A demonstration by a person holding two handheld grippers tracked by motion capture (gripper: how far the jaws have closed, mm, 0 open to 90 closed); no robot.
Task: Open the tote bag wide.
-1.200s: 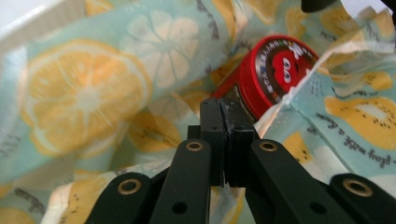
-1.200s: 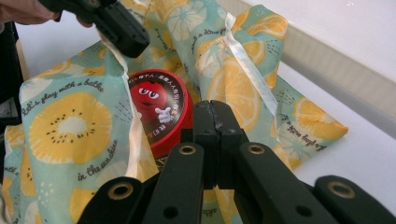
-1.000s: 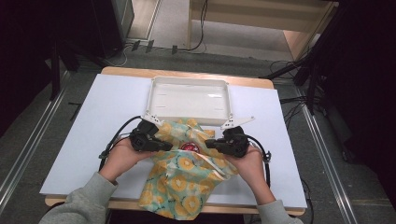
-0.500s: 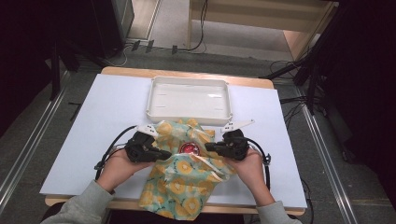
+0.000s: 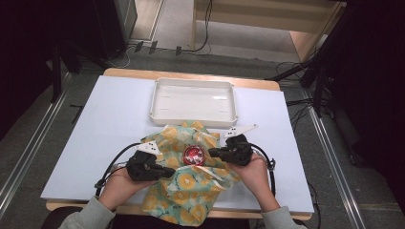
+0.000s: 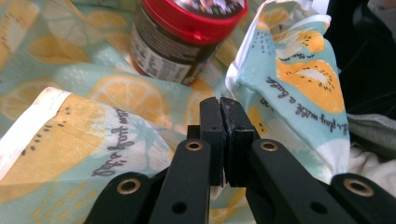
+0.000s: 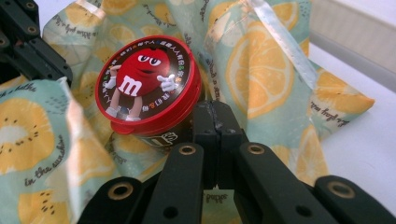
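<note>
A small dark jar (image 5: 194, 154) with a red cartoon lid stands upright on a crumpled lemon-print cloth (image 5: 191, 193) near the table's front edge. My left gripper (image 5: 168, 172) lies on the cloth left of the jar, pointing right, jaws shut. In the left gripper view the left gripper (image 6: 219, 105) shows no fabric between its pads, and the jar (image 6: 173, 51) stands just beyond on the cloth (image 6: 116, 98). My right gripper (image 5: 211, 152) points left at the jar, also shut. The right gripper (image 7: 215, 112) sits close behind the jar (image 7: 144, 79), over the cloth (image 7: 261, 60).
An empty white tray (image 5: 191, 120) stands behind the cloth, mid-table. The white tabletop (image 5: 110, 124) spreads to the left and right. Part of the cloth hangs over the front edge. In the right gripper view the tray's wall (image 7: 355, 42) runs along the upper right.
My left gripper has slid toward the table's front edge, away from the cloth's left corner. The right gripper and the jar have stayed where they were.
</note>
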